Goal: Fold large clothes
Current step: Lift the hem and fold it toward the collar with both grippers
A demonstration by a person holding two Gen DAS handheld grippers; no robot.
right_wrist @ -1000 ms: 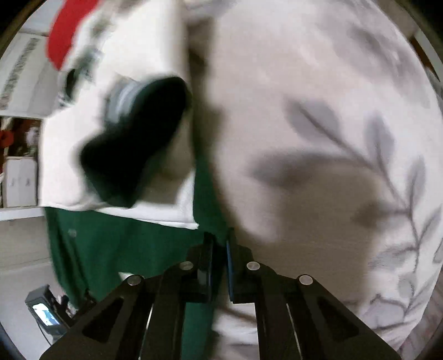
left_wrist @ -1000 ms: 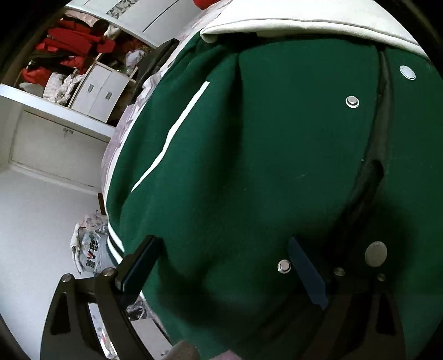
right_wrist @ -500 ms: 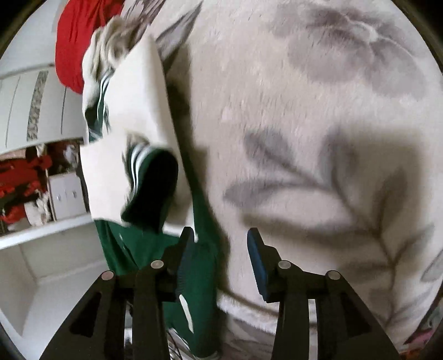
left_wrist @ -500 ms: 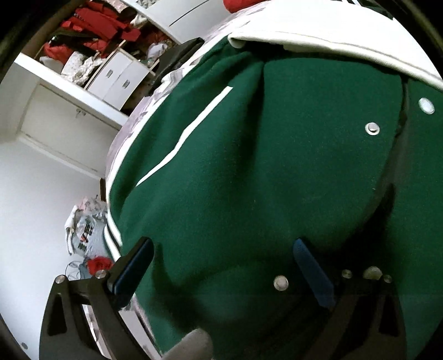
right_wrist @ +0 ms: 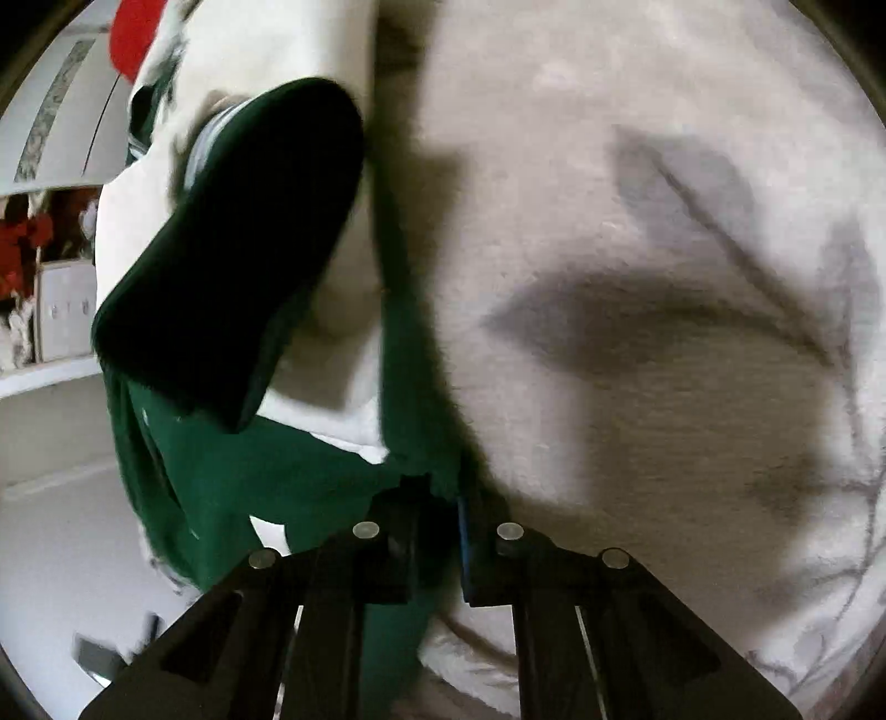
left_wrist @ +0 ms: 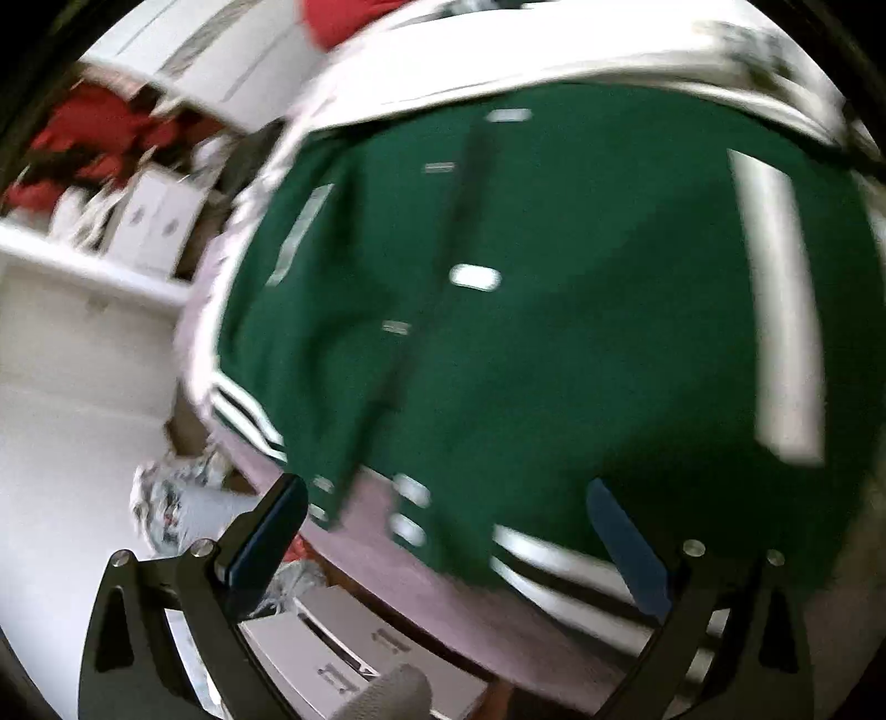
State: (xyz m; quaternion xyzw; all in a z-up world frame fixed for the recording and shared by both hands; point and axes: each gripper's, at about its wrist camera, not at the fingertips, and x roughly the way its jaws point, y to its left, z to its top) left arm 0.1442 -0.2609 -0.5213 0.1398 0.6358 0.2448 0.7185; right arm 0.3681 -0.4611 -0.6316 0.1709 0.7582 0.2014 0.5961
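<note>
The jacket (left_wrist: 554, 332) is matt green cloth with shiny metal snaps (left_wrist: 475, 277) and cream cloth sleeves (right_wrist: 232, 50). The bed cover (right_wrist: 637, 249) looks soft, fuzzy fleece. Both grippers' frames look like matt black plastic with small metal pins.

A bed (right_wrist: 692, 387) with a pale, grey-leaf-patterned cover fills the right of the frame; a green jacket (left_wrist: 554, 332) with white sleeves lies spread on it.

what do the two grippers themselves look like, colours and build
Both match. The left gripper and right gripper have matte black angular frames with triangular cutouts and round silver screw heads. The fingers carry flat blue pads. No cables, markings or sleeves are visible.
</note>
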